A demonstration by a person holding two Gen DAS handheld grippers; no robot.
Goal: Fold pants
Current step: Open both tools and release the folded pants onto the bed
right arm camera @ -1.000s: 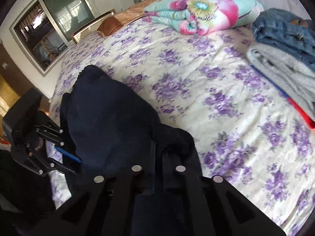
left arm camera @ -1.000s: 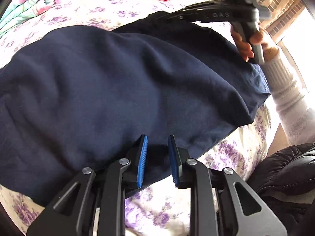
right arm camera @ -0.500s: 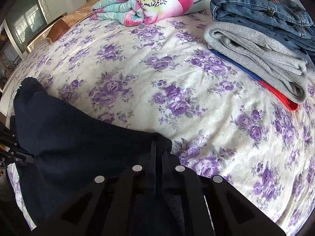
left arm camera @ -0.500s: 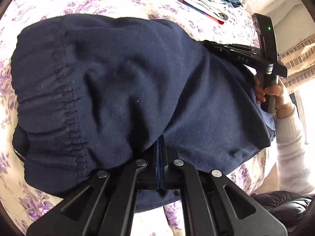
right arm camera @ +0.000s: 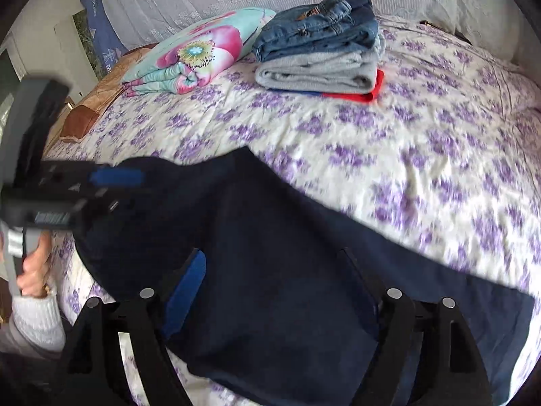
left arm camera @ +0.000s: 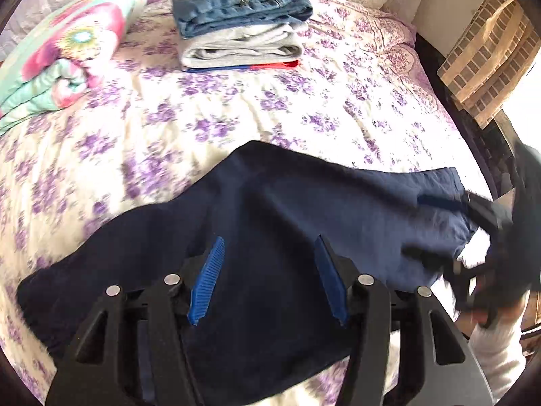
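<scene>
Navy pants lie spread flat on the floral bedsheet, at the near edge of the bed, well apart from the folded clothes stack.

Left gripper: jaws spread wide, blue pads either side of bare fabric, nothing pinched; it hovers over the near part of the pants.

Right gripper: jaws also spread wide, over the pants, gripping nothing. In the left wrist view it shows at the pants' right end, motion-blurred.

Stack on the far side of the pants: jeans on top, grey garment under them, red-and-blue piece at the bottom. Flowered quilt roll sits just beside the stack, to its left.
</scene>
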